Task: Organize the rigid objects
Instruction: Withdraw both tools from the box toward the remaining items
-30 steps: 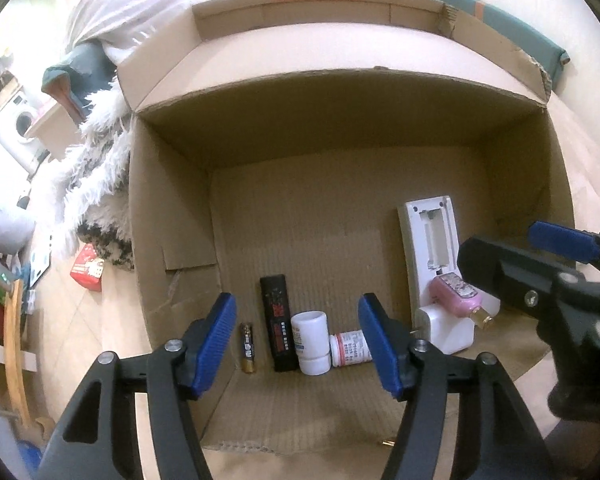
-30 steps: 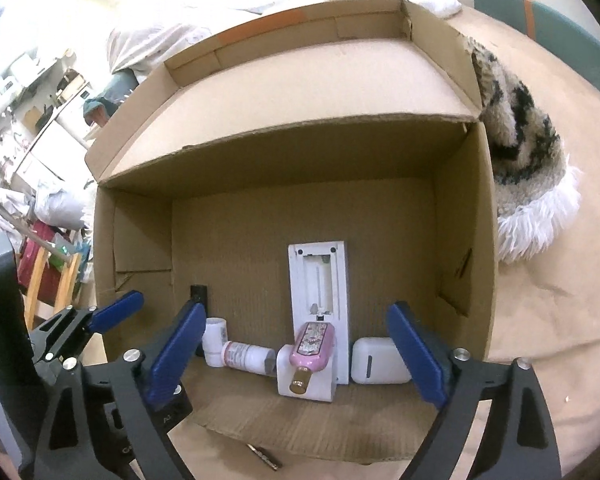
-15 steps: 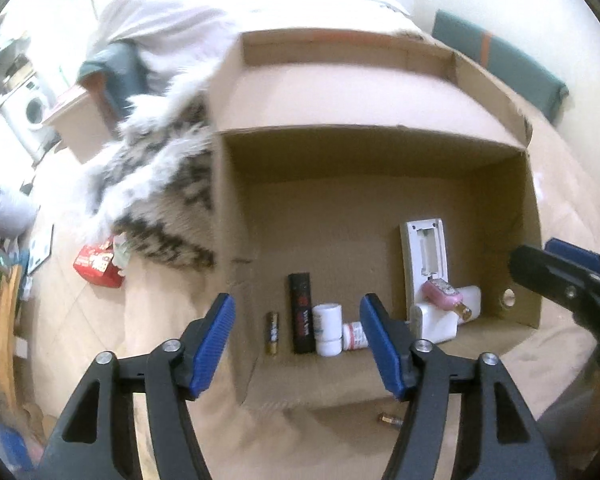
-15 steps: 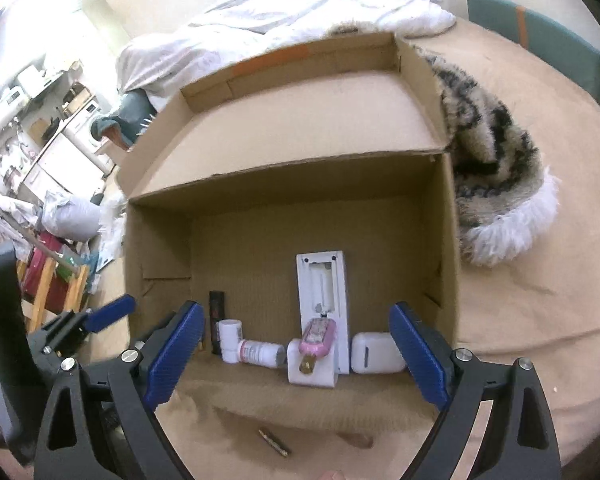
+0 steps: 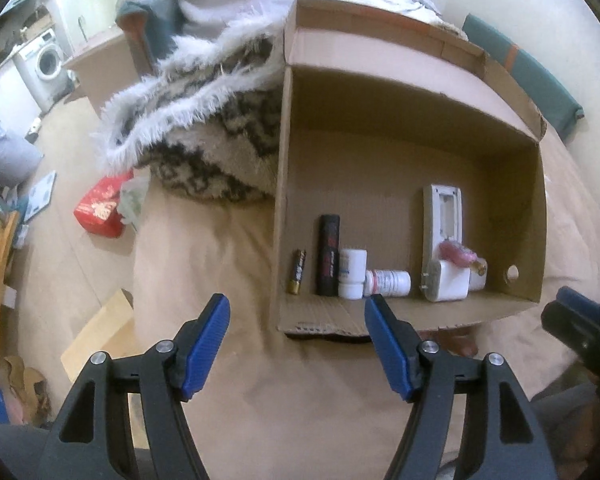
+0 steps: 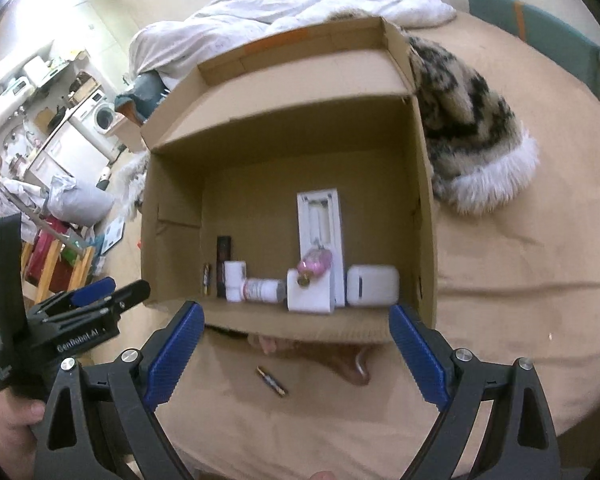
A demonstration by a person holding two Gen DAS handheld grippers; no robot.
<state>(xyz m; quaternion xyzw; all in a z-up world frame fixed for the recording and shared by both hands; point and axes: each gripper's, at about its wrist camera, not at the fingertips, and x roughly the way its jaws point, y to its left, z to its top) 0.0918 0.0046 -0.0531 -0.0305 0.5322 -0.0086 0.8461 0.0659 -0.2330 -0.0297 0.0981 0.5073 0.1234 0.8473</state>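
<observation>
An open cardboard box (image 5: 412,148) (image 6: 420,208) lies on its side on a tan bed sheet. Inside, in a row: a battery (image 5: 296,271), a black stick (image 5: 329,255), a white jar (image 5: 352,274), a pill bottle (image 5: 388,283), a white charger (image 5: 446,282), a pink bottle (image 6: 315,263), a white remote (image 6: 320,216) and a white case (image 6: 373,285). A loose battery (image 6: 271,381) lies on the sheet in front of the box. My left gripper (image 5: 298,344) and right gripper (image 6: 294,356) are open, empty, short of the box.
A furry patterned blanket (image 5: 204,136) (image 6: 472,128) lies beside the box. A red packet (image 5: 102,206) and a flat cardboard piece (image 5: 100,338) lie on the floor at left. A white duvet (image 6: 292,4) is behind the box.
Both grippers have pulled back and away from the box, which now looks smaller. The left view has swung left, showing the floor. The loose battery has come into the right view.
</observation>
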